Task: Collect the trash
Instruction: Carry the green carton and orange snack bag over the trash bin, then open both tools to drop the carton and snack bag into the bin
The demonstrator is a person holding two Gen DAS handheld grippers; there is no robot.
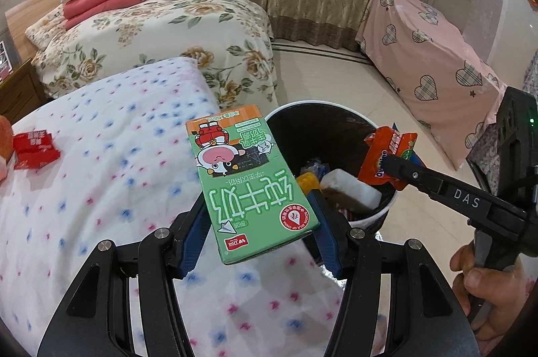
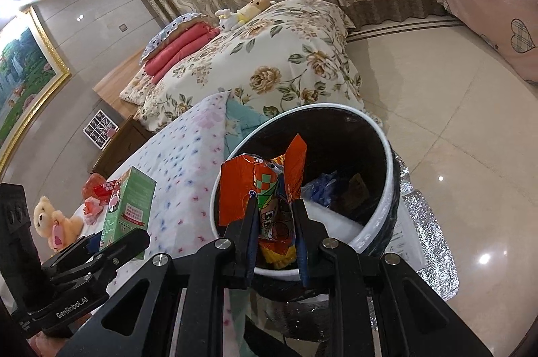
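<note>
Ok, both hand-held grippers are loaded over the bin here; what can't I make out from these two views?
- Black bin with white rim: its bottom, hidden by trash and shadow in both views.
- Orange crinkled snack wrapper: its brand print, folded and clamped in the right hand-held gripper.
- Green milk carton: its rear end, hidden between the left hand-held gripper fingers.
- Red packet on the quilt: text too small.

Glossy floor tiles (image 2: pixel 454 108) (crinkly foil wrapper (image 2: pixel 269 189)) —
</note>
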